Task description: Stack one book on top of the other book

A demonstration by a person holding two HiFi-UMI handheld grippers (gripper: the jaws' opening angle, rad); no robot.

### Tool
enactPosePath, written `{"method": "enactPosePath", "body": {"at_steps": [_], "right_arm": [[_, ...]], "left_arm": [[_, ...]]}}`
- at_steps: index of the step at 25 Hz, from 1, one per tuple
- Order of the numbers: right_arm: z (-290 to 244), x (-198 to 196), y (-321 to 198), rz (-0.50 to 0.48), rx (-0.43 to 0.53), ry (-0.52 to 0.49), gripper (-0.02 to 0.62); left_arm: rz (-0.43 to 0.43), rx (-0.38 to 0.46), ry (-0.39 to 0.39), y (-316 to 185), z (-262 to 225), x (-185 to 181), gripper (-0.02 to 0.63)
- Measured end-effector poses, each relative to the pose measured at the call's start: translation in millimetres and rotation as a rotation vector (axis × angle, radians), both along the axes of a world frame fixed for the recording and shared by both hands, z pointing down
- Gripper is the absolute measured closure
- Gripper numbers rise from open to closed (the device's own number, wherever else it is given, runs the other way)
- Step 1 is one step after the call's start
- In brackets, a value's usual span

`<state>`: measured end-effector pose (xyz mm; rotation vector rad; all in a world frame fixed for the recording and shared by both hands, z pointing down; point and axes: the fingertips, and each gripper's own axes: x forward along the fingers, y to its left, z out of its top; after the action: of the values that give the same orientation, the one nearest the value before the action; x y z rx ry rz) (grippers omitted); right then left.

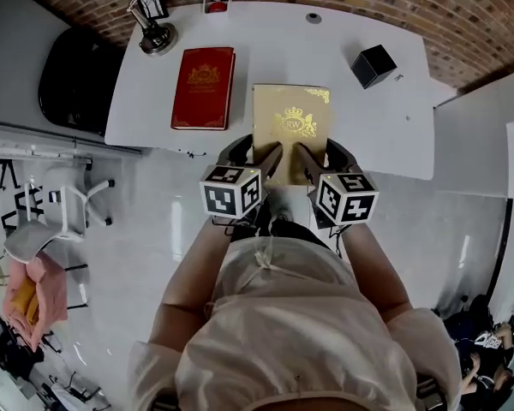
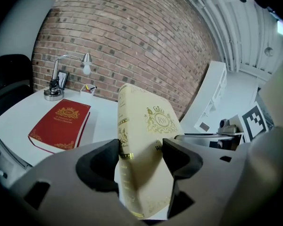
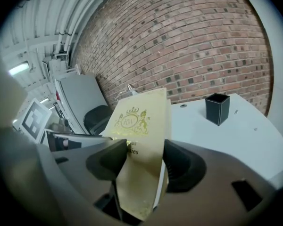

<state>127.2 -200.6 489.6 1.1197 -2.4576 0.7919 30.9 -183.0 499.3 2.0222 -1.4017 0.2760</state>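
Note:
A cream-gold book (image 1: 292,127) with a crown emblem is held at its near edge by both grippers, above the white table's (image 1: 360,131) front edge. My left gripper (image 1: 268,159) is shut on its near left corner, the spine side (image 2: 124,145). My right gripper (image 1: 309,161) is shut on its near right corner (image 3: 141,140). A red book (image 1: 204,87) lies flat on the table to the left of the gold one; the left gripper view shows the red book (image 2: 60,126) lying apart from the held book.
A black cube-shaped pen holder (image 1: 373,65) stands at the table's back right. A desk lamp (image 1: 157,29) and a small red-and-white holder (image 1: 216,0) sit at the back left. A black chair (image 1: 77,75) stands left of the table.

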Motion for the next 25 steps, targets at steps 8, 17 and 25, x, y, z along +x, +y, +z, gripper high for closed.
{"method": "enactPosePath", "body": {"at_steps": [8, 17, 25], "right_arm": [[-12.9, -41.4, 6.4, -0.024, 0.052, 0.020, 0.342], [-11.2, -123.2, -4.0, 0.051, 0.026, 0.028, 0.342], [-5.4, -214.3, -22.1, 0.144, -0.005, 0.026, 0.342]], "left_arm": [[-0.027, 0.035, 0.018, 8.4, -10.2, -40.6, 0.327], [0.036, 0.021, 0.032, -9.2, -8.9, -123.5, 0.327], [0.133, -0.010, 0.040, -36.1, -2.8, -215.3, 0.327]]}}
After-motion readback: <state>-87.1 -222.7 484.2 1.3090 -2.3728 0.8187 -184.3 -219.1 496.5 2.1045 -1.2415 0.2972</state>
